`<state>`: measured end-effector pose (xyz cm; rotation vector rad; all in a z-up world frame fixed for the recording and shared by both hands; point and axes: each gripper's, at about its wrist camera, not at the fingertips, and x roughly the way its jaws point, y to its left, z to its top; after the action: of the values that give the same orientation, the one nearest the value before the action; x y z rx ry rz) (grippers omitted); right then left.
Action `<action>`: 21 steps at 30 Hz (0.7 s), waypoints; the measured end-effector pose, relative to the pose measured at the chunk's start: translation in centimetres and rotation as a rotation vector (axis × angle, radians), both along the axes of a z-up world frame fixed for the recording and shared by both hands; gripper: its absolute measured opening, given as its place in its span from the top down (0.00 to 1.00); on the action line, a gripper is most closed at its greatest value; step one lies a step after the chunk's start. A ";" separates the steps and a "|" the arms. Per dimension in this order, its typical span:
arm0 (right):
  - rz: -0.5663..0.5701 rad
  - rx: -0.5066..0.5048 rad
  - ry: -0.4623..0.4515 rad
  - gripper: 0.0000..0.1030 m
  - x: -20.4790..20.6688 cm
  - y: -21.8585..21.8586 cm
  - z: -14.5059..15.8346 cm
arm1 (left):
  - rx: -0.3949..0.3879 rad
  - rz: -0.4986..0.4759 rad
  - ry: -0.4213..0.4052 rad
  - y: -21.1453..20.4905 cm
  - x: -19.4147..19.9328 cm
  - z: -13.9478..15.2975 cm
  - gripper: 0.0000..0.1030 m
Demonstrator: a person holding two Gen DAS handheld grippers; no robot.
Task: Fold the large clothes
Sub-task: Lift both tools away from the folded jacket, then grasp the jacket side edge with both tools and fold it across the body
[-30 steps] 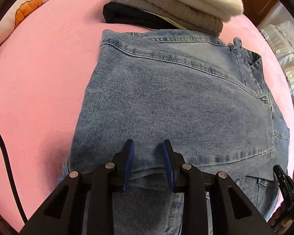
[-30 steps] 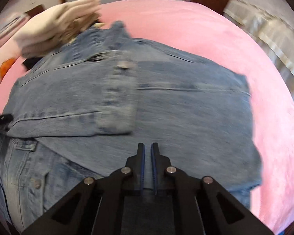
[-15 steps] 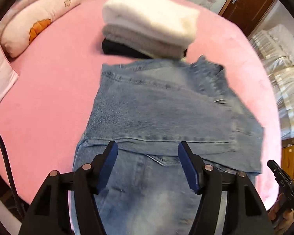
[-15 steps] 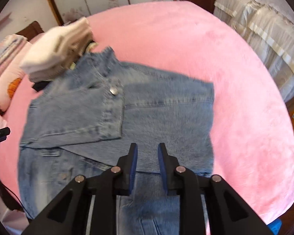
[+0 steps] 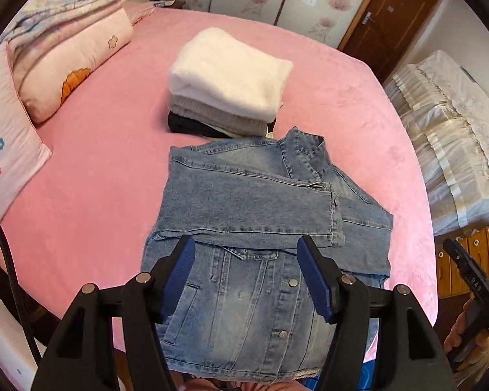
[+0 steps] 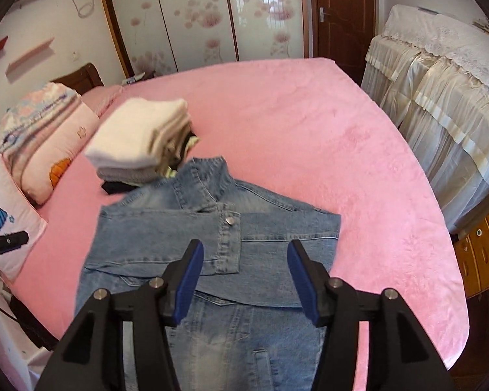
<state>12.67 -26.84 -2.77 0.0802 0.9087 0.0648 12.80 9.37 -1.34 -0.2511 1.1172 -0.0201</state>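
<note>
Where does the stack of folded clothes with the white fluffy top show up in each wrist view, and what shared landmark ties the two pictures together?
Left wrist: the stack of folded clothes sits upper centre, just beyond the denim jacket.
Right wrist: the stack sits left of centre, beyond the jacket's collar.
Shared landmark: the jacket's raised collar points at the stack in both.

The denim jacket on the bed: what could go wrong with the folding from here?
The denim jacket has its hem hanging over the bed edge, so it might slide off. Its collar nearly touches the stack of folded clothes; another fold could nudge that. Both sleeves lie loose and may unfold.
</note>
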 end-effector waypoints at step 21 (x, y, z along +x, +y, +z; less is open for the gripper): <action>-0.129 0.014 0.129 0.48 -13.7 3.1 -7.6 | 0.016 -0.118 0.112 6.5 -10.8 -9.7 0.38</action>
<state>-1.01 -23.72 -10.41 0.1573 1.0295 -0.0549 1.96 15.84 -11.04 -0.1737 1.2423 -0.1026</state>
